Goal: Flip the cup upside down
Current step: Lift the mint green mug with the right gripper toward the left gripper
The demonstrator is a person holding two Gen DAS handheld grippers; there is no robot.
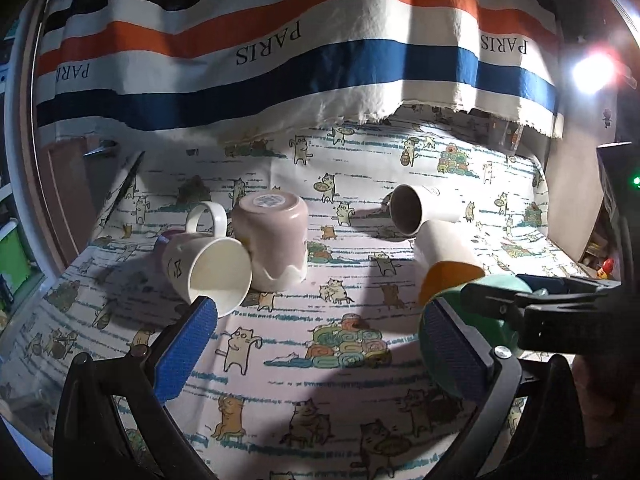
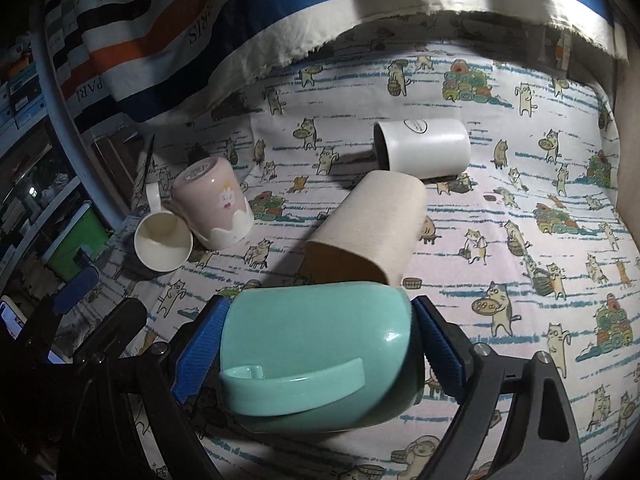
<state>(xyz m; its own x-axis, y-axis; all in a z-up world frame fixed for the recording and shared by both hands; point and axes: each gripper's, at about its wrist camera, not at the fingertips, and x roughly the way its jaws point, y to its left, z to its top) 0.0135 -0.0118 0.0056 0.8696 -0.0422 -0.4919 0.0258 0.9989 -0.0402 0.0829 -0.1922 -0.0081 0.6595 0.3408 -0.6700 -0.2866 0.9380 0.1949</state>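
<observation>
The right gripper clamps the green cup on its side, just in front of the tan cup. The left gripper is spread and empty. Only 1 cup, the pink cup, stands inverted; the green one's flip looks unfinished.

A tablecloth printed with cartoon cats covers the surface. Ahead and left of the right gripper, a pink cup stands upside down, touching a cream mug lying on its side. Straight ahead lie a beige paper cup and, beyond it, a white cup, both on their sides.
</observation>
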